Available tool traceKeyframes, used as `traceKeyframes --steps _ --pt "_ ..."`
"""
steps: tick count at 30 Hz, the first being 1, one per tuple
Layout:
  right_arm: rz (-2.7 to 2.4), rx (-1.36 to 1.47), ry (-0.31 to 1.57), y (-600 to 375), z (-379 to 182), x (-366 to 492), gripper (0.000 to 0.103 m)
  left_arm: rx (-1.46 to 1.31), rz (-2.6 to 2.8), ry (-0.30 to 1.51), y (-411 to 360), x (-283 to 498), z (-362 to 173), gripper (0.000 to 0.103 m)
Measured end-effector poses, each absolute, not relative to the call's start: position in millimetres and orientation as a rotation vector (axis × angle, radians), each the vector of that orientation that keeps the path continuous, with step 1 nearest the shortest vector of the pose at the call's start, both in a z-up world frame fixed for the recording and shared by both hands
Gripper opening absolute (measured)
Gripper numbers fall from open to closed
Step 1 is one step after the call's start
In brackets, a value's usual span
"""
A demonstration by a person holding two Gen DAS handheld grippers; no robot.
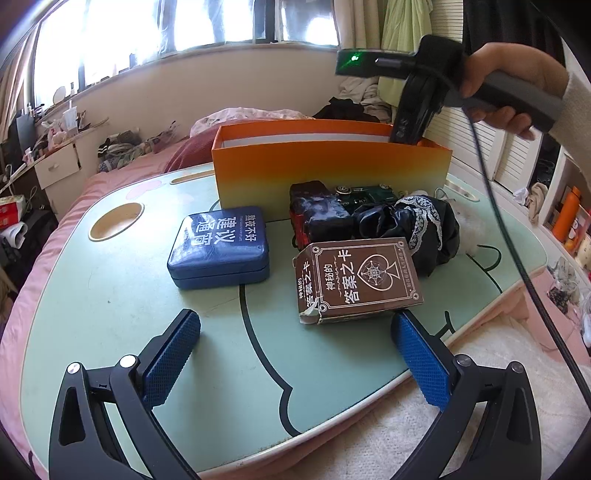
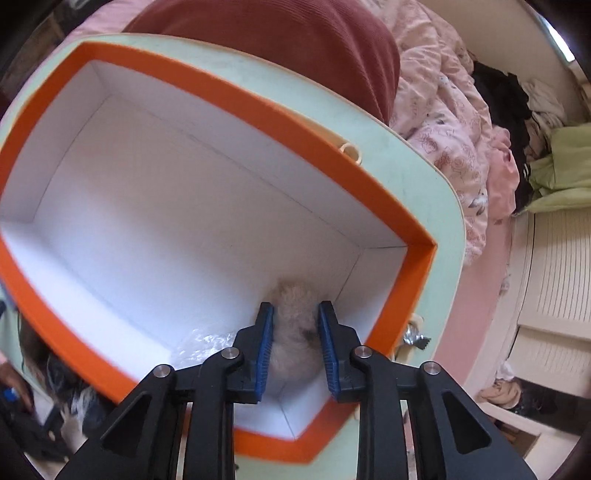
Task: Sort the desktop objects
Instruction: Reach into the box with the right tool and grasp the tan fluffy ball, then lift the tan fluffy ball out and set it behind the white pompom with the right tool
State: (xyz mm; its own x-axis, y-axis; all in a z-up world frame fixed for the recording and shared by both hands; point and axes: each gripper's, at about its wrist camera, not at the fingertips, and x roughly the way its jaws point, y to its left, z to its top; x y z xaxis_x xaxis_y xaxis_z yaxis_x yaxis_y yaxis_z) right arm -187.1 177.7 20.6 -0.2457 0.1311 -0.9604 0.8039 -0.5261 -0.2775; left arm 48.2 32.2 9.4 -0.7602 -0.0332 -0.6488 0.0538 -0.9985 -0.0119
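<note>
Hanging inside the orange-walled, white-lined cardboard box [image 2: 236,107], a small beige fluffy pompom [image 2: 295,332] sits pinched between the right gripper's [image 2: 296,343] blue pads, near the box's corner, pointing steeply down toward the floor. The left gripper [image 1: 295,358] rests with its jaws spread wide and nothing between them, nearer the brown card box [image 1: 360,280] on the pale green lap table [image 1: 110,295].

bright daylight floods through blown-out windows [image 1: 184,26]. fisheye curvature bends both views, corners go black. the orange box [image 2: 280,125] rim smears with motion blur.
</note>
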Motion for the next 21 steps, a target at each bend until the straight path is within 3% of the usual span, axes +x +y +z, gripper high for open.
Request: traceKeyframes --steps 3,5,13,21 --pt "-1.836 1.497 1.072 178.5 22.9 -189.5 0.02 1.069 -2.905 0.048 31.8 47.3 9.3 0.103" --pt "-1.858 1.47 0.983 182.4 35.1 -191.6 0.01 1.07 -2.907 0.053 30.5 46.3 8.8 0.103" --pt "-1.908 1.215 0.615 220.6 118.9 -163.1 0.009 1.069 -2.907 0.053 30.7 46.1 10.0 0.103" --pt "-1.834 1.053 0.525 252.6 109.8 -97.9 0.014 1.067 -2.907 0.053 30.6 45.9 10.4 0.103"
